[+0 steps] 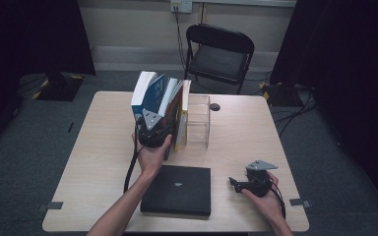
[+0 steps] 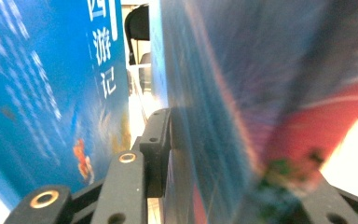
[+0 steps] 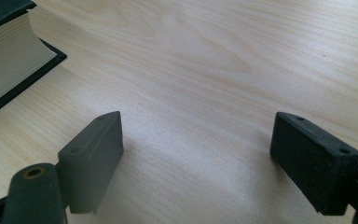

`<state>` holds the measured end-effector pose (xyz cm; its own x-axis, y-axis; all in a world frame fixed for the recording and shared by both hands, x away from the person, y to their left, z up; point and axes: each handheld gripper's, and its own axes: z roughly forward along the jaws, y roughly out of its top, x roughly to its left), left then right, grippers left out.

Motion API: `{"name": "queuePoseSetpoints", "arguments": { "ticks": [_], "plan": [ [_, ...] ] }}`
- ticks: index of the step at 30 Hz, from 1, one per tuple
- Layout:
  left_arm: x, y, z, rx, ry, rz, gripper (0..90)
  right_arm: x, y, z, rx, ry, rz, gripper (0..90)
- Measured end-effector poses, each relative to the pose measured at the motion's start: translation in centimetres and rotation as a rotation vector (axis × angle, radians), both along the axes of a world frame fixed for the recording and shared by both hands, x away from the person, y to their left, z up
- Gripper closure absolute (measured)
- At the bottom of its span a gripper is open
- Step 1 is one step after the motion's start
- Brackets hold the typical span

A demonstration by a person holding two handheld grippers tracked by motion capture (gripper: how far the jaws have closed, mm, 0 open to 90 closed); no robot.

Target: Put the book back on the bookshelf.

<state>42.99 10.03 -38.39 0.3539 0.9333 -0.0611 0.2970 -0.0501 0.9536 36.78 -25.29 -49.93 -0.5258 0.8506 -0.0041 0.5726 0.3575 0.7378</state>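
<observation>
Here the left gripper (image 1: 153,132) has its jaws around the lower edge of the upright red-and-blue book (image 2: 242,93), spine rising straight above it beside the clear stand (image 1: 198,122), while the right gripper (image 3: 198,154), spread wide, idles farther off over the table (image 3: 205,56).

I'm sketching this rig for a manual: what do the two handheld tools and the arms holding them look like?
Both are black two-jaw tools, left tool and right tool, each topped by a grey three-cornered plate with small holes. The jaws end in blocky black pads and have brass-ringed screw holes. A black cable trails from each. The forearms are bare, no sleeves.
</observation>
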Motion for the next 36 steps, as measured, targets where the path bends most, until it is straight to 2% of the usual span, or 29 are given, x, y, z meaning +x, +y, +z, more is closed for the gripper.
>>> {"name": "queuePoseSetpoints", "arguments": {
  "ticks": [4, 7, 14, 19, 20, 21, 22, 26, 27, 28, 31, 34, 36],
  "plan": [
    [-0.4, 0.5, 1.4, 0.018, 0.002, -0.027, 58.3, 0.0, 0.0, 0.0, 0.000, 0.000, 0.000, 17.0],
    [-0.4, 1.0, 2.5, 0.008, 0.017, -0.049, 58.3, 0.0, 0.0, 0.0, 0.000, 0.000, -0.001, 17.0],
    [-0.1, 1.8, 4.4, 0.004, 0.091, -0.098, 56.5, 0.0, 0.0, 0.0, 0.000, 0.000, -0.003, 17.0],
    [0.1, 1.9, 5.8, 0.010, 0.106, -0.116, 54.5, 0.0, 0.1, 0.0, 0.000, 0.001, -0.003, 17.0],
    [0.3, 1.9, 6.3, 0.020, 0.122, -0.130, 54.5, 0.0, 0.1, 0.0, 0.000, 0.001, -0.003, 17.0],
    [0.5, 2.1, 6.9, 0.011, 0.131, -0.155, 53.3, 0.0, 0.1, 0.0, 0.000, 0.001, -0.003, 17.0],
    [0.6, 2.3, 7.3, 0.023, 0.146, -0.162, 53.3, 0.0, 0.1, 0.0, 0.000, 0.001, -0.003, 17.0],
    [1.0, 2.4, 8.0, 0.026, 0.165, -0.167, 52.5, 0.0, 0.1, 0.0, 0.001, 0.000, -0.002, 17.0],
    [1.3, 2.4, 8.5, 0.047, 0.194, -0.172, 52.2, 0.0, 0.1, 0.0, 0.001, 0.000, -0.003, 17.0],
    [1.5, 2.3, 8.7, 0.054, 0.199, -0.173, 52.1, 0.0, 0.1, 0.0, 0.001, 0.000, -0.003, 17.0],
    [2.5, 2.0, 9.7, 0.095, 0.258, -0.181, 52.3, 0.0, 0.1, 0.0, 0.001, 0.001, -0.003, 17.0],
    [3.9, 2.1, 10.5, 0.082, 0.371, -0.215, 54.4, 0.0, 0.1, 0.0, 0.001, 0.001, -0.003, 17.0],
    [4.6, 2.0, 11.0, 0.106, 0.423, -0.219, 56.7, 0.0, 0.1, 0.0, 0.002, 0.001, -0.003, 17.0]
  ]
}}
